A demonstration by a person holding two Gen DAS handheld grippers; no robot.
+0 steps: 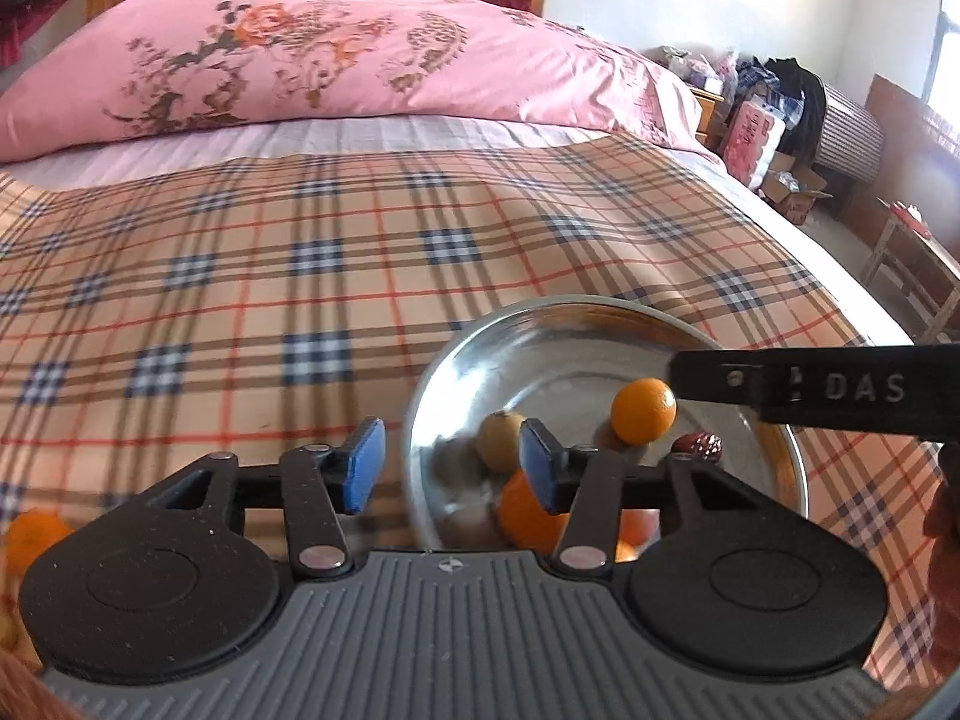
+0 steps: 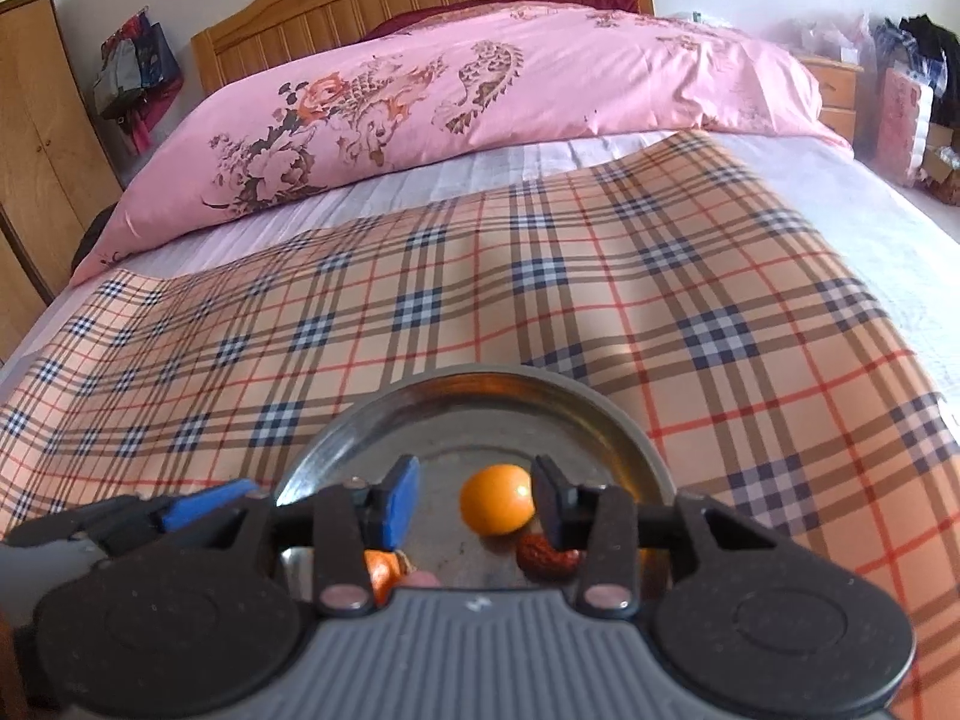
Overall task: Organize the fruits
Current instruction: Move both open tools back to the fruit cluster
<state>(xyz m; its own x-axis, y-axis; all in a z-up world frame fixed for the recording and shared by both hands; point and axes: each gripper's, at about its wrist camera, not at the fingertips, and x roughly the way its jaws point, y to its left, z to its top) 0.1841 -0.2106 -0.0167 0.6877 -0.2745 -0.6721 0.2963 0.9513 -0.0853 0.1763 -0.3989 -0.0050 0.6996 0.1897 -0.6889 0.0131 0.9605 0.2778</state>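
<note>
Plaid bedspread (image 2: pixel 540 276) carries a steel bowl (image 2: pixel 606 414); both spread tongs, left (image 1: pixel 453 465) and right (image 2: pixel 474 495), hover over one kumquat (image 2: pixel 497 499), empty.

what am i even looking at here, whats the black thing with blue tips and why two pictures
Those are two hand-held grippers, one in each of a person's hands, each with a camera looking along its fingers. One picture comes from the left gripper, the other from the right gripper. Both are open and hold nothing. They hover over a metal bowl on a plaid cloth spread on a bed. In the bowl lie a small orange, a red date, a brownish fruit and more oranges. Another orange lies on the cloth.
</note>
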